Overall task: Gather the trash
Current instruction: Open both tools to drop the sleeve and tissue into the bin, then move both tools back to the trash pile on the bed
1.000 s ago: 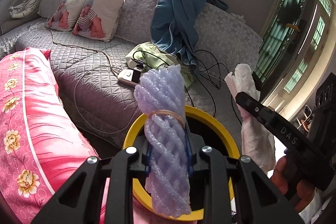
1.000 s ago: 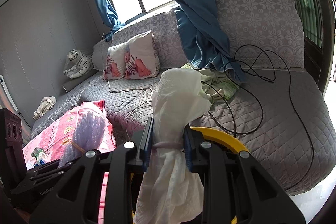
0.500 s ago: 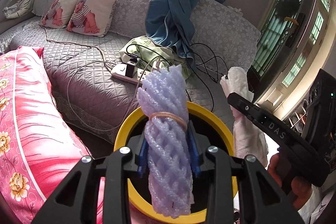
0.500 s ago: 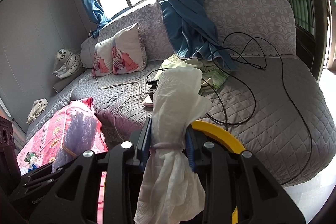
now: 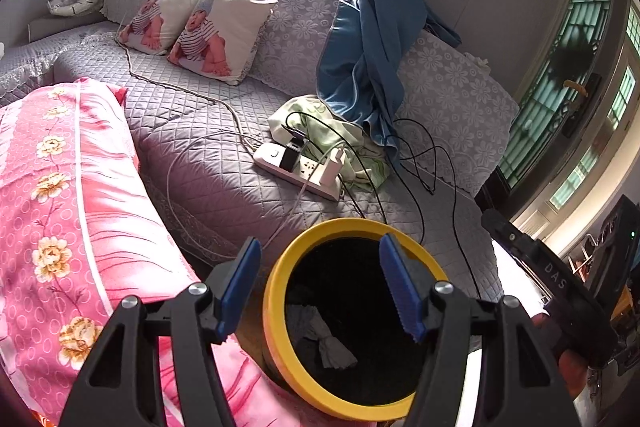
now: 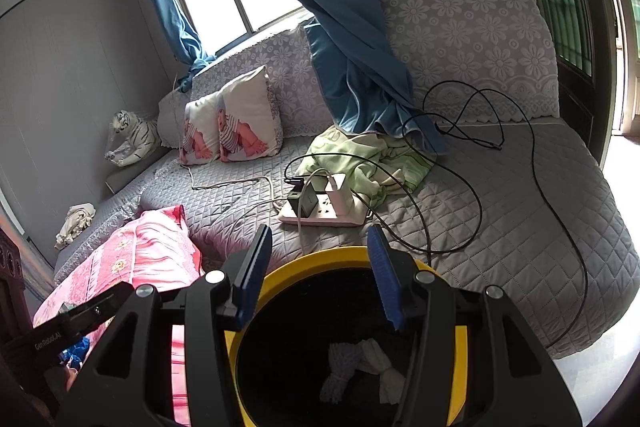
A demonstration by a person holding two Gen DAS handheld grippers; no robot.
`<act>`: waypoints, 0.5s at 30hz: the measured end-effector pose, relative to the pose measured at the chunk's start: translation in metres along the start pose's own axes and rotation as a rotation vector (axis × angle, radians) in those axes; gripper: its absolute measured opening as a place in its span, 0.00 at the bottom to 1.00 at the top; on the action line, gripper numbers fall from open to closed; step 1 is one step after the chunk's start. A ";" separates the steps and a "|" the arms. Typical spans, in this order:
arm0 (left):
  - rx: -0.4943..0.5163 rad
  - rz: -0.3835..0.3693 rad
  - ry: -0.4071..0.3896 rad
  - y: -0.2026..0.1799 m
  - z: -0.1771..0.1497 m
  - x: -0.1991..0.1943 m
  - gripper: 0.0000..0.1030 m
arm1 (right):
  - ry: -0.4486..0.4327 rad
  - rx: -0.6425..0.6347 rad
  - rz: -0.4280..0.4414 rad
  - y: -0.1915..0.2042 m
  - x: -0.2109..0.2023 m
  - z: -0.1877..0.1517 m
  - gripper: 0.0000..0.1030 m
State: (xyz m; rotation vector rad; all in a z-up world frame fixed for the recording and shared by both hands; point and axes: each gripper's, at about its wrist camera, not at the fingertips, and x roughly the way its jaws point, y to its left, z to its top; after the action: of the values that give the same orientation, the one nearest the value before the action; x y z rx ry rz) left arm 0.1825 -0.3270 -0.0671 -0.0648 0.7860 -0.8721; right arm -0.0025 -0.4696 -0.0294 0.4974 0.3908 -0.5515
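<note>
A yellow-rimmed black bin (image 5: 276, 323) stands below both grippers, also in the right wrist view (image 6: 460, 351). My left gripper (image 5: 320, 287) is open and empty above its mouth. My right gripper (image 6: 318, 275) is open and empty above it too. Inside the bin lie the purple foam net bundle (image 6: 336, 371) and the white tied plastic bag (image 6: 386, 371); in the left wrist view a pale bundle (image 5: 328, 343) shows at the bottom. The right gripper's body (image 5: 552, 279) shows at the right of the left wrist view.
A pink floral cushion (image 5: 60, 211) lies left of the bin. The grey quilted sofa (image 6: 500, 219) holds a white power strip (image 6: 324, 207) with chargers and black cables (image 6: 460, 155), a green cloth (image 6: 372, 159), two baby-print pillows (image 5: 200, 31) and a hanging blue curtain (image 5: 372, 39).
Both grippers have opened. The purple foam net and the white bag have dropped from the jaws into the bin. Both cameras have moved closer over the bin.
</note>
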 end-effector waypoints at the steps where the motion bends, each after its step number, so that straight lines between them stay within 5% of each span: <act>1: 0.001 0.017 -0.014 0.004 0.002 -0.009 0.57 | -0.006 -0.016 0.017 0.006 -0.003 0.000 0.46; 6: -0.010 0.102 -0.093 0.036 0.013 -0.063 0.58 | -0.004 -0.117 0.148 0.054 -0.013 -0.004 0.46; 15: -0.031 0.299 -0.226 0.109 0.009 -0.168 0.75 | 0.130 -0.318 0.459 0.168 -0.016 -0.045 0.50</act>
State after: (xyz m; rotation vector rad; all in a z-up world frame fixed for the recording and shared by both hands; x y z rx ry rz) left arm 0.1956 -0.1382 0.0002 -0.0699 0.5787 -0.5575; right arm 0.0727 -0.3143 -0.0006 0.3004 0.4620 -0.0099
